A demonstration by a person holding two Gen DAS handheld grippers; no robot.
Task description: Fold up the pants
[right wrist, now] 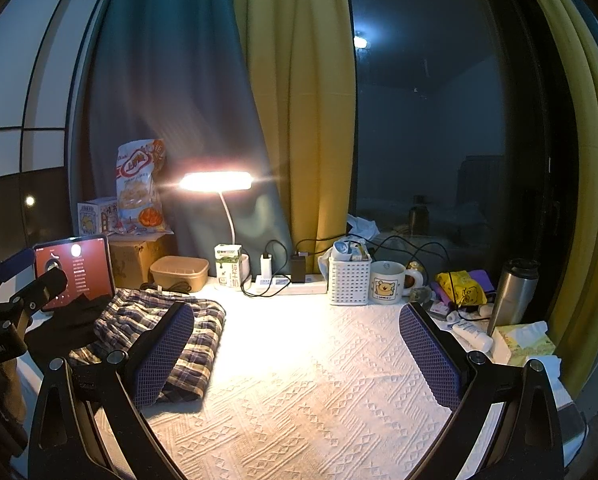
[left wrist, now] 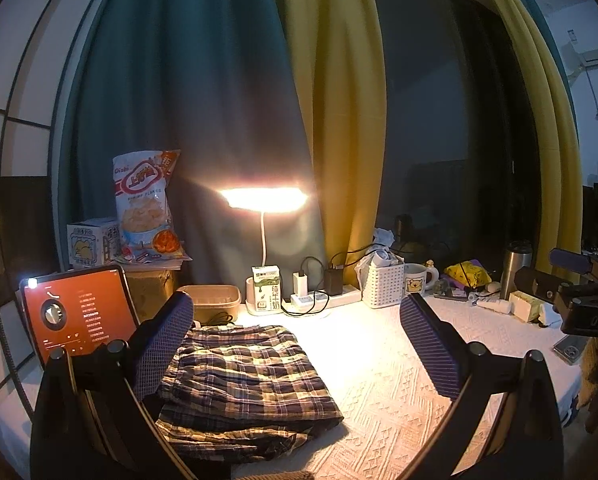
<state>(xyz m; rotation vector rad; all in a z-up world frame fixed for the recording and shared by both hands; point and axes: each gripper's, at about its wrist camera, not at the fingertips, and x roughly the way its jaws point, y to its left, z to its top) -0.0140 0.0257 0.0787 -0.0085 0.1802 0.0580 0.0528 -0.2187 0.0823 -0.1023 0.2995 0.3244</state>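
Observation:
The plaid pants [left wrist: 243, 376] lie folded in a compact stack on the white textured tablecloth [left wrist: 391, 392], left of the middle. They also show in the right wrist view [right wrist: 167, 328] at the left. My left gripper [left wrist: 299, 356] is open and empty, held above the table with its left finger over the pants' left edge. My right gripper [right wrist: 299, 356] is open and empty, its left finger over the pants' right part. The left gripper's body shows at the left edge of the right wrist view [right wrist: 27, 304].
A lit tablet [left wrist: 79, 312] stands at the left. A desk lamp [left wrist: 263, 200], milk carton [left wrist: 266, 288], power strip [left wrist: 323, 298], white basket [left wrist: 383, 286], mug [left wrist: 417, 278], steel tumbler [right wrist: 511, 296] and tissue pack [right wrist: 523, 342] line the back and right.

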